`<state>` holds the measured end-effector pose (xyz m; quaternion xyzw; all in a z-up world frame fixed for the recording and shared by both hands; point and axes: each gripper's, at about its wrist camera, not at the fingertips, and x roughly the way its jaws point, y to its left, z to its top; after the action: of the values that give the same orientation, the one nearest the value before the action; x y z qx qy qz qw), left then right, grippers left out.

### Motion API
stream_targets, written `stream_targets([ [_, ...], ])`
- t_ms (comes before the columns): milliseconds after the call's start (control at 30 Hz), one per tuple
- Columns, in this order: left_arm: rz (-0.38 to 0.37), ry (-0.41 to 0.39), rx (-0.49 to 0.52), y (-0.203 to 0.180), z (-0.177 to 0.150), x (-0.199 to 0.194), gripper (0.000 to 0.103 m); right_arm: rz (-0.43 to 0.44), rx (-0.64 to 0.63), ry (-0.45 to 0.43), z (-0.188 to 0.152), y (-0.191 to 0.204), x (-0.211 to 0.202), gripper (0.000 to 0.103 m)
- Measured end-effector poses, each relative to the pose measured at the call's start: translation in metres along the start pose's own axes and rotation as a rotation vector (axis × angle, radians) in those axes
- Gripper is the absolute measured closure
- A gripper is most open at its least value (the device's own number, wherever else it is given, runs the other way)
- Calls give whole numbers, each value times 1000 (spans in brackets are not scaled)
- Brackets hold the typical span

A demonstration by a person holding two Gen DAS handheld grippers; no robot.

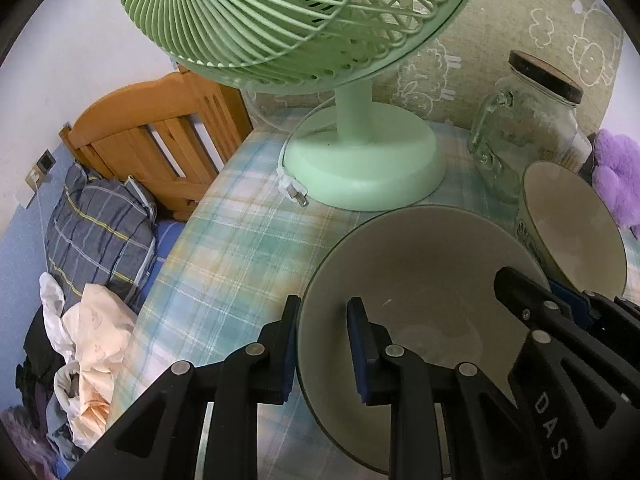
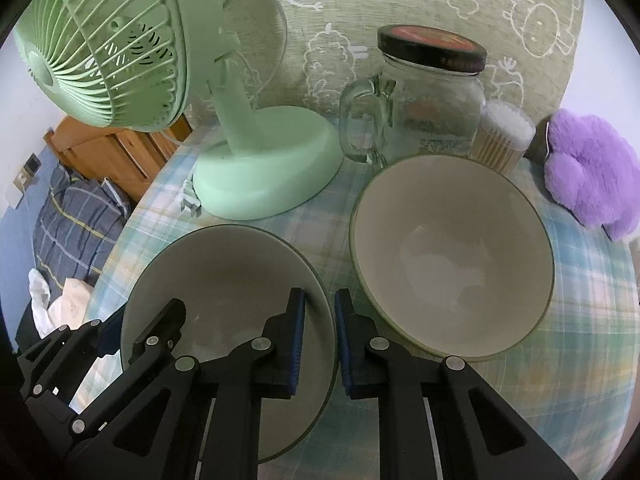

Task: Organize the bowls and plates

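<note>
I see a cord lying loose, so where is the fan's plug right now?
The plug lies unplugged on the plaid tablecloth, against the left edge of the green fan's base, beyond the nearer bowl in the left wrist view.

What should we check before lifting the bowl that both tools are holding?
1. Left tool pinching the held bowl's rim: ok.
2. Right tool pinching the opposite rim: ok.
3. Held bowl empty: ok.
4. Second bowl empty and upright: ok.
5. Fan and jar behind both bowls, not touching them: ok.
6. Grip firm enough to lift: cannot tell.
</note>
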<state>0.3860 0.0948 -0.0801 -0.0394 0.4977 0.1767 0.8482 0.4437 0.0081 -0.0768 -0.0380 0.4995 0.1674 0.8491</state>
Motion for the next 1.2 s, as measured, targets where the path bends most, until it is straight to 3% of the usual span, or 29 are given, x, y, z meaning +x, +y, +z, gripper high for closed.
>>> stream_targets([
  [533,-60,2,35,-1,-23,-43,82,-39,26,-7,-28,-1,-50,86],
  [1200,-185,-61,146,11,-73,-157,82,-160,123,-63,-93,12,-181,86],
])
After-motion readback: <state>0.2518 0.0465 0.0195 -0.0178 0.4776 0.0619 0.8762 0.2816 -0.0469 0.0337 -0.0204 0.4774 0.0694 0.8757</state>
